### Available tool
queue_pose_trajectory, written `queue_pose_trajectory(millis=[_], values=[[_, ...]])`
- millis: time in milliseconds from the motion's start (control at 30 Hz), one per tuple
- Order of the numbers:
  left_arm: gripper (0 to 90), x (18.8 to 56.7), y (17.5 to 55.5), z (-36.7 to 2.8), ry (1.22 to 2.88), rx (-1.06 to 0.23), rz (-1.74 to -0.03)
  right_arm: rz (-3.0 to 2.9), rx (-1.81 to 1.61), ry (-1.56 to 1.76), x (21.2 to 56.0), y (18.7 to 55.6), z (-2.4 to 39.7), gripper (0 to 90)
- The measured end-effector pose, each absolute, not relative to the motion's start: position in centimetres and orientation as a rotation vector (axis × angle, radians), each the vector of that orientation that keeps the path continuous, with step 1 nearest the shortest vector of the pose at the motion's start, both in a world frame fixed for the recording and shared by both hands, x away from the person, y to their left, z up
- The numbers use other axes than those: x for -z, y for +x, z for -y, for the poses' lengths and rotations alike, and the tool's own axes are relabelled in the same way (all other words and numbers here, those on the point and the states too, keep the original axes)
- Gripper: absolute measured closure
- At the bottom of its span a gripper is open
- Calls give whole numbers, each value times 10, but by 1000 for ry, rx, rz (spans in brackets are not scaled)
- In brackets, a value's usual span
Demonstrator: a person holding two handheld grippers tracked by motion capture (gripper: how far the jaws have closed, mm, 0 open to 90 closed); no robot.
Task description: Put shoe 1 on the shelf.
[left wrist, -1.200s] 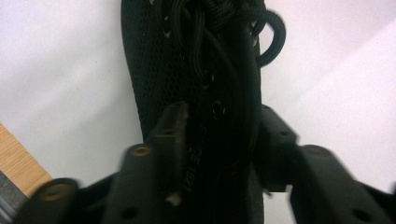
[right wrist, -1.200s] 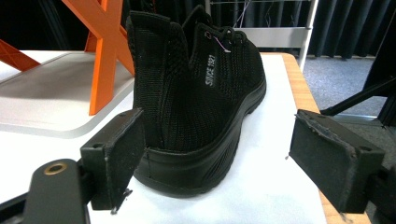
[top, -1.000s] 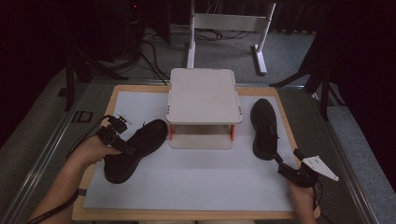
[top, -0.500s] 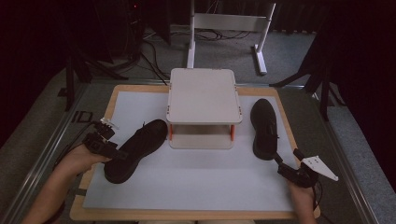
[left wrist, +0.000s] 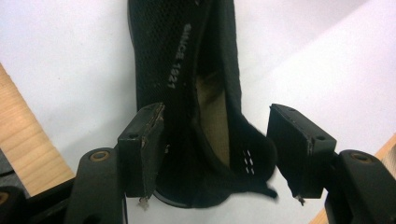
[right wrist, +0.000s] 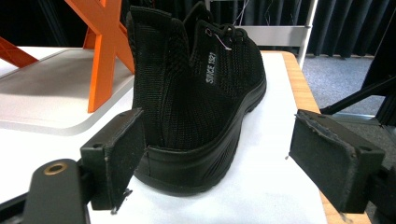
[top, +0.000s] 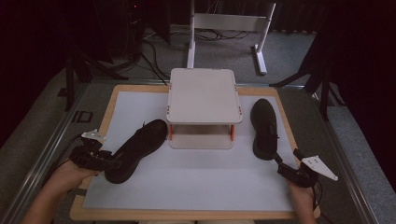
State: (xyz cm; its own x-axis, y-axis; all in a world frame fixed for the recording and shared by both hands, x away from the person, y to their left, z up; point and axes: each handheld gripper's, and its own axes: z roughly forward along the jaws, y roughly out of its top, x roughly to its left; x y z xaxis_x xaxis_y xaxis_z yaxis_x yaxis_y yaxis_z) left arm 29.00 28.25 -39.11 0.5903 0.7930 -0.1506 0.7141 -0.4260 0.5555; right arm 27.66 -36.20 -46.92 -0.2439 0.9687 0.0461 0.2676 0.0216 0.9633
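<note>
- Our left gripper (top: 114, 164) sits at the heel of the left shoe (top: 137, 149). In the left gripper view its jaws have just been opening and now stand spread, with the heel collar (left wrist: 233, 140) between them. One pad is just beside the mesh side and the other is apart from the heel, so nothing is pinched.
- Our right gripper (top: 280, 164) sits just behind the right shoe (top: 264, 128), jaws spread wide. In the right gripper view the heel (right wrist: 182, 154) lies ahead of the pads, nearer the left one, and touches neither.
- We judge both shoes light and soft. The knit upper should give under the pads, while the rubber sole is stiffer and grippy, not slippery and not fragile.
- The best hold looks to be across the padded heel counter, low and close to the sole, where the wall is firmest. A pinch on the thin collar edge alone could fold it.
- Beyond the claws, between the two shoes, stands the white two-level rack (top: 203, 95) on orange legs (right wrist: 105, 51). Its top is bare, and the lower shelf (top: 201, 139), as far as we can see it, holds nothing.
- Everything rests on the white mat (top: 196, 182) of the wood-edged table (top: 187, 215).
</note>
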Motion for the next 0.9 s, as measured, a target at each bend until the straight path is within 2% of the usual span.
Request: queue_pose_trajectory(millis=[267, 367, 500, 700, 800, 900], values=[[383, 405, 275, -290, 2172, -227, -1175, -1594, -1263, 1292, 469, 277, 362, 177], [384, 413, 270, -291, 2098, -285, -1113, -1594, -1260, 1293, 469, 277, 362, 177], [428, 424, 264, -292, 2014, -373, -1055, -1593, -1261, 1292, 469, 277, 362, 177], [459, 443, 261, -295, 1912, -433, -1043, -1593, -1264, 1293, 469, 277, 362, 177], [519, 450, 257, -299, 1836, -471, -1030, -1595, -1264, 1291, 469, 277, 362, 176], [523, 458, 254, -299, 1790, -500, -1011, -1596, -1262, 1290, 469, 277, 362, 177]])
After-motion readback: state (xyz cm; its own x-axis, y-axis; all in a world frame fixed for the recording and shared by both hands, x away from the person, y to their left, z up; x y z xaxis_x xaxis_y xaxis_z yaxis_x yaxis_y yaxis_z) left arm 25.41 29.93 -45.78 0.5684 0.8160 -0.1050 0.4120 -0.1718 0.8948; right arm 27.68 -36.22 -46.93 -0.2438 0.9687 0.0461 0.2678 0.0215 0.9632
